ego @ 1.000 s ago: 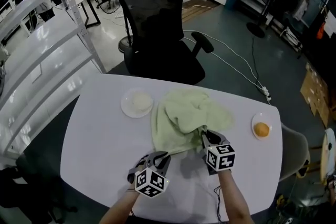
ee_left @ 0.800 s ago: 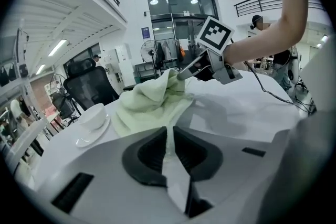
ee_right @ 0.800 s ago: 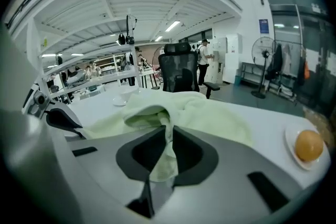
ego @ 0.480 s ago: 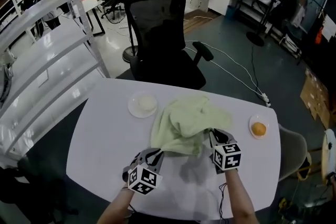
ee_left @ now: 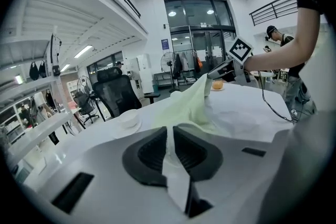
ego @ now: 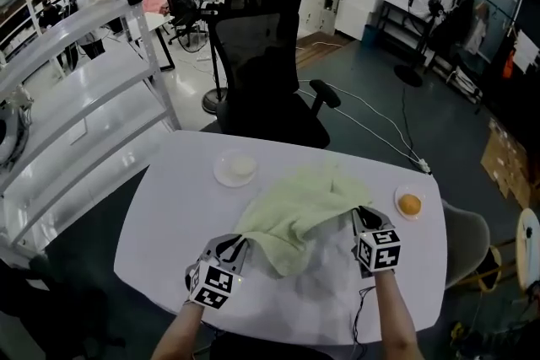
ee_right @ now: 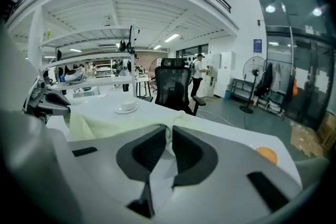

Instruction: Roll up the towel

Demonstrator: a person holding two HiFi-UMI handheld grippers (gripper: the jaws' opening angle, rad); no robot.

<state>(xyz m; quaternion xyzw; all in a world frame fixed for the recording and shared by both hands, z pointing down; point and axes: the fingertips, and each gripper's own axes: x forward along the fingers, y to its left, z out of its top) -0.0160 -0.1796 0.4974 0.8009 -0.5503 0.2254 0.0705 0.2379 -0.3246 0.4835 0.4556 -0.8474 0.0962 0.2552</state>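
Note:
A pale green towel (ego: 297, 211) hangs stretched above the white table (ego: 169, 215) between my two grippers. My left gripper (ego: 235, 244) is shut on the towel's near left corner; in the left gripper view a strip of cloth (ee_left: 169, 152) runs between the pressed jaws. My right gripper (ego: 361, 217) is shut on the near right corner, and the towel (ee_right: 110, 123) spreads away past its jaws in the right gripper view. The towel's far part still drapes onto the table. Each gripper shows in the other's view: the right gripper (ee_left: 220, 68), the left gripper (ee_right: 50, 104).
A white saucer with a cup (ego: 235, 169) sits at the table's far left. A small plate with an orange (ego: 409, 204) sits at the right edge. A black office chair (ego: 261, 72) stands beyond the table, metal shelving (ego: 76, 97) at the left.
Both grippers have risen and spread apart with the towel corners held. The crumpled towel has been lifted and pulled taut between them.

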